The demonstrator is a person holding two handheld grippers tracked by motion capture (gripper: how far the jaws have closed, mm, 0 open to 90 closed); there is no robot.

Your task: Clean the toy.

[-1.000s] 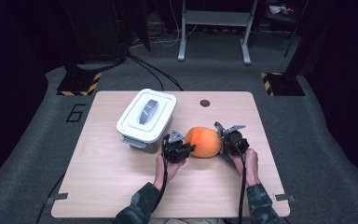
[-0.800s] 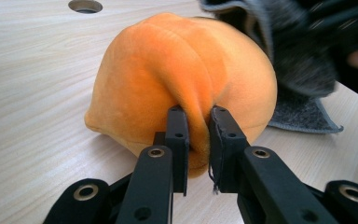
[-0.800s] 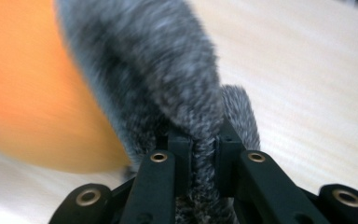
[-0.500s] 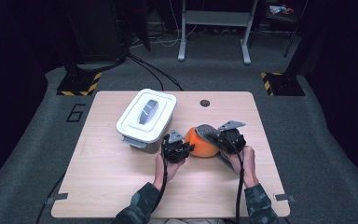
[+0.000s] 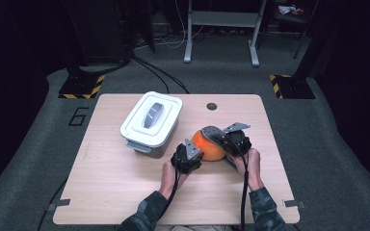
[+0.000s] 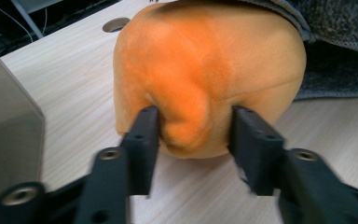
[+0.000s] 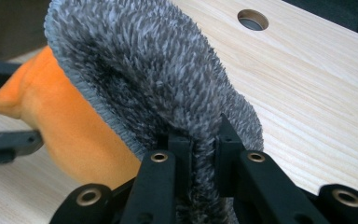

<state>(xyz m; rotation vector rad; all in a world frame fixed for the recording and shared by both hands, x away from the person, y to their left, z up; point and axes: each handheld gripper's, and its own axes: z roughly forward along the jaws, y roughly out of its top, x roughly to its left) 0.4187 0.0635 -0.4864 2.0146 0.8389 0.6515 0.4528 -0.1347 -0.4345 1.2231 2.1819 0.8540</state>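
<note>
An orange plush pouch (image 5: 206, 147) with a grey fuzzy lining (image 5: 213, 131) lies on the wooden table (image 5: 101, 192), right of centre. My left gripper (image 5: 195, 150) is at its left side. In the left gripper view its jaws (image 6: 193, 126) have just been opening and stand on either side of a raised fold of orange plush (image 6: 186, 116), no longer pinching it. My right gripper (image 5: 220, 136) is shut on the grey fuzzy rim (image 7: 154, 70) and holds it lifted, its pads (image 7: 200, 140) buried in the pile. The orange body (image 7: 74, 135) sags below.
A white lidded box (image 5: 150, 122) stands just left of the pouch, and its wall (image 6: 4, 121) is close to my left gripper. A cable hole (image 5: 212, 106) sits at the table's far edge. Dark floor, stands and cables surround the table.
The right gripper rose and drew the grey rim up and leftward, opening the pouch. The left jaws spread apart and let go of the orange fold.
</note>
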